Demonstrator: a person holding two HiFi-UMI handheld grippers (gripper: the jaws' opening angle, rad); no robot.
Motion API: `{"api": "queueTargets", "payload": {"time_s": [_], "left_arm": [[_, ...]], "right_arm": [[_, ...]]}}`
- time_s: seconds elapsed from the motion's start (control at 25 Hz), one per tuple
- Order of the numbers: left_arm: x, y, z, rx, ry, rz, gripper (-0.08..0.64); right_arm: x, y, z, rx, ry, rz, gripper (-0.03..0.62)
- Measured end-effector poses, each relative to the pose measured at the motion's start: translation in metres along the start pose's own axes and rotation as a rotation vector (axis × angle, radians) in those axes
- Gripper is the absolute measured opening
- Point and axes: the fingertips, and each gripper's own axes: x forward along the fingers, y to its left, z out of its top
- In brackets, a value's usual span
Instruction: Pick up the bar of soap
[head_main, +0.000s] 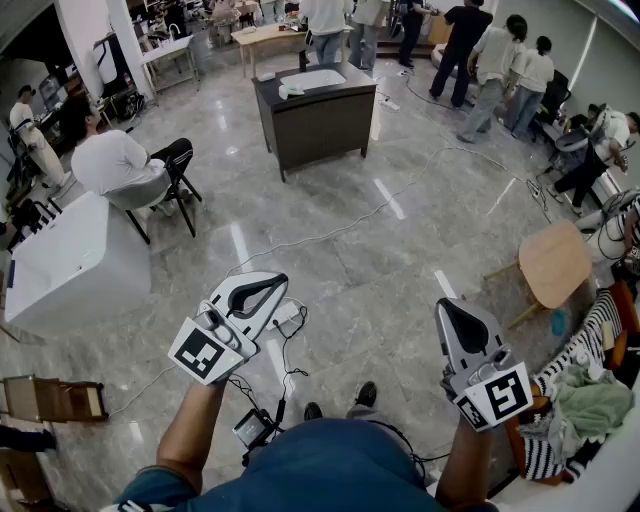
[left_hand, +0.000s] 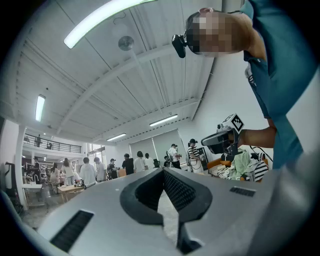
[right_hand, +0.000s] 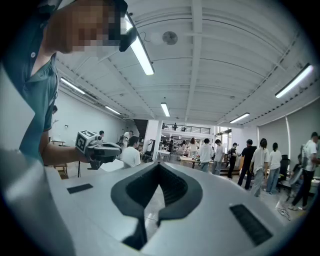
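Both grippers are held level over the grey marble floor (head_main: 400, 300), low in the head view, and neither is near any work surface.

Left gripper (head_main: 276, 285): in its own view (left_hand: 162, 172) the jaws are pressed together at the tips with nothing between the pads.

Right gripper (head_main: 447, 306): same story in its own view (right_hand: 159, 166), jaws closed tip to tip and empty. Each gripper also shows in the other's view, held at about the same height.

Soap: not confirmed. A dark cabinet (head_main: 320, 125) with a white basin (head_main: 315, 78) on top stands at upper centre of the head view, well apart from both grippers. A small pale item (head_main: 290, 91) lies on the countertop just left of the basin. It may be the bar, but it's too small to tell.

Around: a seated person (head_main: 115, 160) on a folding chair at left, a white box (head_main: 70, 265) below them, a round wooden table (head_main: 553, 262) at right, a cable (head_main: 330, 232) running across the floor, and a clothes pile (head_main: 590, 400) at lower right.
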Motion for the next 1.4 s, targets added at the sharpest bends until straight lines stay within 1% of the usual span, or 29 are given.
{"api": "queueTargets", "payload": {"time_s": [0.44,0.68,0.96,1.28,1.4], "left_arm": [[0.018,-0.004,0.002,-0.009,0.012,-0.001,0.002],[0.038,-0.008,-0.002,-0.005,0.027,-0.001,0.002],[0.081,-0.010,-0.005,-0.007,0.044,0.012,0.002],[0.159,-0.007,-0.002,0.007,0.057,0.038,0.000],[0.184,-0.008,-0.003,0.013,0.057,0.051,0.002]], "right_arm": [[-0.003,-0.019,0.000,0.016,-0.008,-0.003,0.015],[-0.005,-0.040,-0.013,0.046,-0.020,-0.002,0.015],[-0.006,-0.085,-0.024,0.065,-0.033,0.001,0.015],[-0.002,-0.166,-0.035,0.069,-0.050,0.027,0.015],[0.000,-0.190,-0.039,0.066,-0.058,0.046,0.015]]}}
